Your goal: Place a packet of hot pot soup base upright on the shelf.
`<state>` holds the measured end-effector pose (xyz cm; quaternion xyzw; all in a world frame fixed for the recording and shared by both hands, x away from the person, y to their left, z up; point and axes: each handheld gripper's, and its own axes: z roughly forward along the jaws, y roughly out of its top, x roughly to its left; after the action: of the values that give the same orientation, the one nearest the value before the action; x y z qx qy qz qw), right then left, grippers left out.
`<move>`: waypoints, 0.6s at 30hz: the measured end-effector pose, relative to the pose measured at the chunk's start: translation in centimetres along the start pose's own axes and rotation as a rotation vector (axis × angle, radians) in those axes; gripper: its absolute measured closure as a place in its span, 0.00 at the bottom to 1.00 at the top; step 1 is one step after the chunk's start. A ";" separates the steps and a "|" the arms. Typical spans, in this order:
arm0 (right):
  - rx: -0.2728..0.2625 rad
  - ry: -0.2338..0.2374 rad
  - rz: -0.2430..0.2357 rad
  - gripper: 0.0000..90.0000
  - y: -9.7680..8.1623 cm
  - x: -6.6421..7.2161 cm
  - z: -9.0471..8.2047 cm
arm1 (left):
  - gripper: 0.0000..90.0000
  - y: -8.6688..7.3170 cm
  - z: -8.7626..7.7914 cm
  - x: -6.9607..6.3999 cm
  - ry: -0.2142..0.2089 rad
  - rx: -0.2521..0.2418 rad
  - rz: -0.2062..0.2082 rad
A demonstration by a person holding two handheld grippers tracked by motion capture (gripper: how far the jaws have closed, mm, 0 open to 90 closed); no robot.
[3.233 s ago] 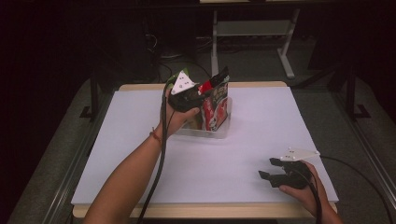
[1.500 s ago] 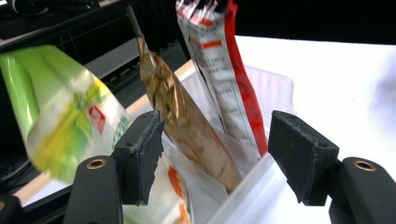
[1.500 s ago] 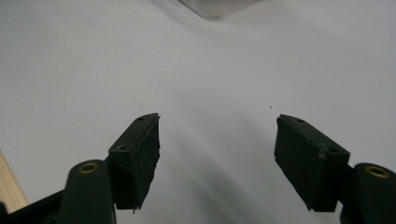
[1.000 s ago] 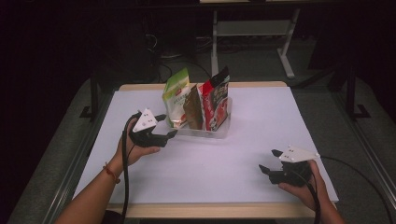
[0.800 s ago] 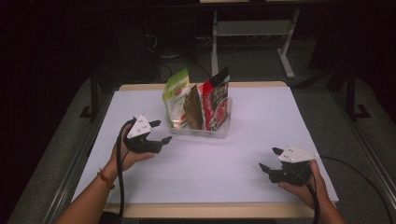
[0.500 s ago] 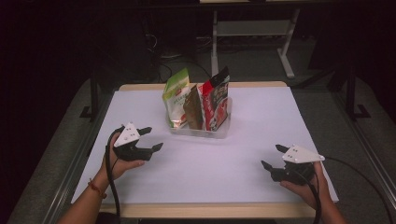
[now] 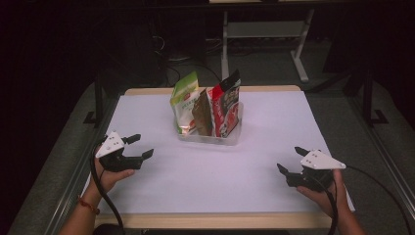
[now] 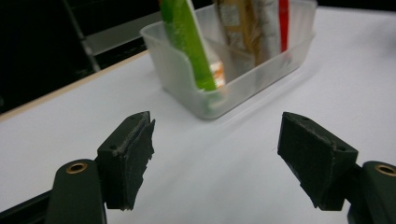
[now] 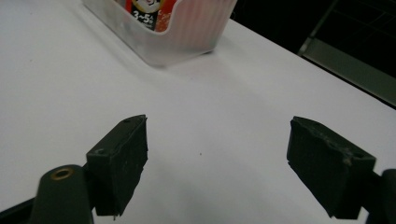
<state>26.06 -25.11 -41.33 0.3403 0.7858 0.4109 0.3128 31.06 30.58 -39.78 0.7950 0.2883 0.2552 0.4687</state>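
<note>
A clear plastic bin (image 7: 230, 135) stands mid-table with three upright snack packets: a green one (image 7: 183, 100), a brown one (image 7: 201, 112) and a red one (image 7: 226, 105). My left gripper (image 7: 139, 146) rests low near the table's left edge, open and empty, pointing toward the bin (image 8: 243, 79). In its own view the green packet (image 8: 189, 42) leans at the bin's near corner. My right gripper (image 7: 289, 160) sits near the front right, its jaws having just been opening, nothing between them. The bin's corner (image 9: 187, 35) shows ahead of it.
The white tabletop (image 7: 210, 176) has a wooden front edge (image 7: 215, 220). A metal stand (image 7: 264, 29) and cables lie on the dark floor behind the table. Each gripper's cable trails back along the person's forearm.
My left gripper has drawn back from the bin toward the front left of the table and lower. The right gripper's jaws have spread wider while that hand stayed in place.
</note>
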 end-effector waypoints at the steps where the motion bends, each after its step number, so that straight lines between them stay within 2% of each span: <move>1: -0.005 0.002 0.004 0.21 0.1 -0.1 0.1 | 0.28 -0.3 -0.1 0.0 0.004 0.005 -0.008; 2: -0.009 0.001 0.003 0.21 0.2 -0.1 0.2 | 0.28 -0.6 -0.4 -0.1 0.005 0.006 -0.020; 4: -0.022 -0.006 0.004 0.21 0.3 -0.2 0.3 | 0.28 -1.2 -0.9 -0.3 0.023 0.011 0.000; 9: -0.039 0.004 0.011 0.21 0.6 -0.3 0.6 | 0.28 -2.5 -2.2 -0.3 0.043 0.010 -0.012; 18: -0.033 0.000 0.011 0.21 0.2 -0.2 0.7 | 0.28 -5.1 -3.5 0.2 0.083 0.030 -0.036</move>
<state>26.77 -24.85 -41.40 0.3395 0.7772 0.4253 0.3159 27.70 34.83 -42.83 0.7855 0.3254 0.2749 0.4490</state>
